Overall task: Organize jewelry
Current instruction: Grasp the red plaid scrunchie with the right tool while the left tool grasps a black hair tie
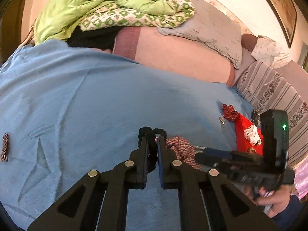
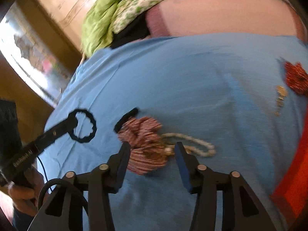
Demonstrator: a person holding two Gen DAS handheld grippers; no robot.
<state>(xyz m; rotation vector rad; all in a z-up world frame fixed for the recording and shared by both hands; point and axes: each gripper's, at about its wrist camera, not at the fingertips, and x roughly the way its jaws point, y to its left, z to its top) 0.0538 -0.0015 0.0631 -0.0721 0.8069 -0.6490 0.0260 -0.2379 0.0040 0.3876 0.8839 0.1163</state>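
Observation:
My left gripper is shut on a black scrunchie and holds it above the blue sheet; the same scrunchie shows in the right wrist view at the left gripper's tip. My right gripper is open, its jaws on either side of a red checked scrunchie lying on a white bead necklace. A red box at the right holds a white scrunchie. A dark red scrunchie and a gold earring lie near the box.
A brown hair clip lies at the sheet's far left. A black band lies beside the checked scrunchie. A green quilt and pillows are piled at the back. A striped cushion is at the right.

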